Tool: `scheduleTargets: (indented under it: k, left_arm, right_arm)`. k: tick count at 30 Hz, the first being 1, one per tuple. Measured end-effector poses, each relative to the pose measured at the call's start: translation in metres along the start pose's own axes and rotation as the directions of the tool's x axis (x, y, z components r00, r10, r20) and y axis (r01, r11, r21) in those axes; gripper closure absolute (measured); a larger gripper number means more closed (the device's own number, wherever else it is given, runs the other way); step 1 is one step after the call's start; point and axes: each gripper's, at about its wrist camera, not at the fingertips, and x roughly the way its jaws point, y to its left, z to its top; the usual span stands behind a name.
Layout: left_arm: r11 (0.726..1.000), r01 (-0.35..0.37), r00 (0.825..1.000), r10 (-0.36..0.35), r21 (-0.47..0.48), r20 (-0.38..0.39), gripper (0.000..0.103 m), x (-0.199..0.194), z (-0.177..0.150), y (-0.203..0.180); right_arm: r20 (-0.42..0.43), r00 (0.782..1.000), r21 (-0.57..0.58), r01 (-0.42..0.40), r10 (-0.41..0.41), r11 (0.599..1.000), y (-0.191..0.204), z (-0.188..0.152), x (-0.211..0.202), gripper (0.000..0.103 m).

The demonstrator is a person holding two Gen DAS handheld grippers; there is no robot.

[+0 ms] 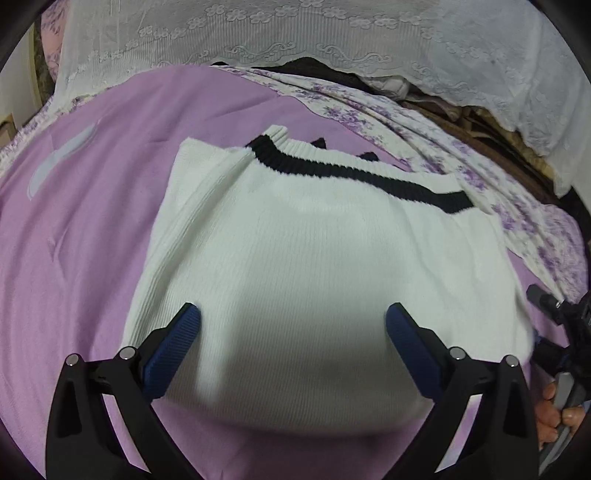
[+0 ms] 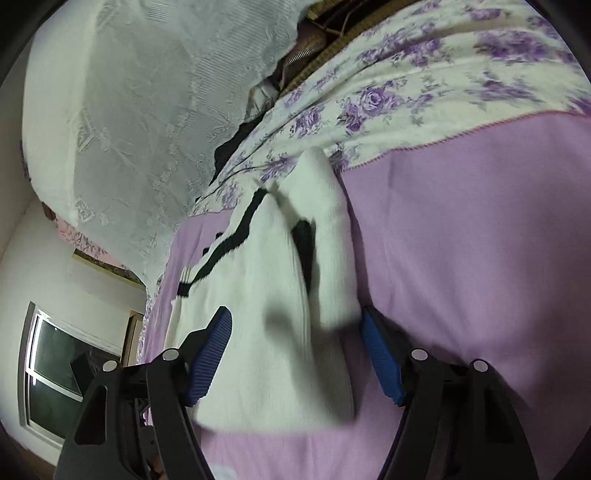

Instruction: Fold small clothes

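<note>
From the left wrist, a white knitted sweater [image 1: 306, 258] lies flat on a purple blanket [image 1: 81, 240] spread over a bed. A black ribbed band [image 1: 354, 171] runs along its far edge, and one side is folded over into a long ridge at the left. The left claw [image 1: 293, 314] hangs just above the near part of the sweater with its blue-padded jaws spread wide – nothing is between them, and their shadow falls on the knit below. Beyond the blanket is a sheet with purple flowers [image 1: 443, 147], and behind that a white lace cover [image 1: 295, 33]. At the right edge a hand [image 1: 559, 417] grips the handle of the other tool.

From the right wrist, the picture is rolled on its side and partly blurred. The same sweater [image 2: 266, 332] lies on the purple blanket [image 2: 480, 240], with a sleeve [image 2: 328, 229] turned over on top of the body. The right claw [image 2: 295, 332] has its jaws standing apart – the near end of the sweater shows between the blue pads, but the pads do not press on it. The flowered sheet [image 2: 388, 92] and lace cover [image 2: 147, 110] lie beyond, and a window [image 2: 55, 362] shows at lower left.
</note>
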Motion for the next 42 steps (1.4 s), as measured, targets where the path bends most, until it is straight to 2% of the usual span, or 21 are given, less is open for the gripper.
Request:
scheduleTargets:
  k: [4,8,10,12,13,15,17,19,22,27,42]
  left_arm:
    - [0.995,-0.089,0.995,0.086,0.055,0.043,0.004,0.016,0.0,-0.013]
    - [0.991,-0.106,0.991,0.099,0.076,0.088,0.004,0.017,-0.004,-0.016]
    - [0.995,-0.076,0.993,0.069,0.066,0.096,0.005,0.012,-0.004,-0.012]
    - [0.998,0.0,0.993,-0.007,0.059,0.12,0.005,0.0,-0.004,-0.01]
    - [0.997,0.055,0.987,-0.063,0.058,0.148,0.005,-0.01,-0.004,-0.01]
    - [0.994,0.081,0.981,-0.092,0.07,0.173,0.005,-0.017,-0.004,-0.015]
    - [0.993,0.061,0.986,-0.075,0.098,0.148,0.005,-0.009,-0.001,-0.023]
    - [0.991,-0.01,0.999,0.002,0.133,0.054,0.004,0.023,-0.001,-0.03]
    - [0.984,-0.054,0.995,0.039,0.167,0.092,0.004,0.022,-0.002,-0.037]
    - [0.989,-0.018,0.995,0.003,0.147,0.101,0.004,0.018,-0.005,-0.03]
    - [0.986,-0.028,0.991,0.007,0.162,0.13,0.004,0.008,-0.014,-0.031]
  right_arm:
    - [0.002,1.0,-0.05,0.01,-0.01,0.999,0.007,0.014,0.021,0.037]
    - [0.011,1.0,-0.162,0.022,-0.02,0.986,0.017,0.012,0.028,0.035]
    - [0.007,1.0,-0.151,-0.005,0.007,0.989,0.015,0.013,0.025,0.035]
    - [-0.003,0.999,-0.135,-0.033,0.033,0.99,0.014,0.009,0.02,0.038]
    - [-0.01,0.999,-0.137,-0.044,0.043,0.99,0.015,0.006,0.018,0.038]
    - [-0.015,0.999,-0.151,-0.036,0.035,0.988,0.017,0.002,0.018,0.038]
    - [-0.015,0.999,-0.158,-0.03,0.028,0.987,0.019,0.002,0.019,0.037]
    - [-0.014,0.999,-0.148,-0.044,0.042,0.988,0.017,0.003,0.019,0.038]
    - [-0.007,0.999,-0.143,-0.049,0.048,0.989,0.015,0.005,0.02,0.038]
    - [-0.011,0.999,-0.173,-0.05,0.048,0.984,0.018,0.004,0.021,0.034]
    - [0.016,1.0,-0.203,-0.011,0.014,0.979,0.016,-0.015,0.002,0.031]
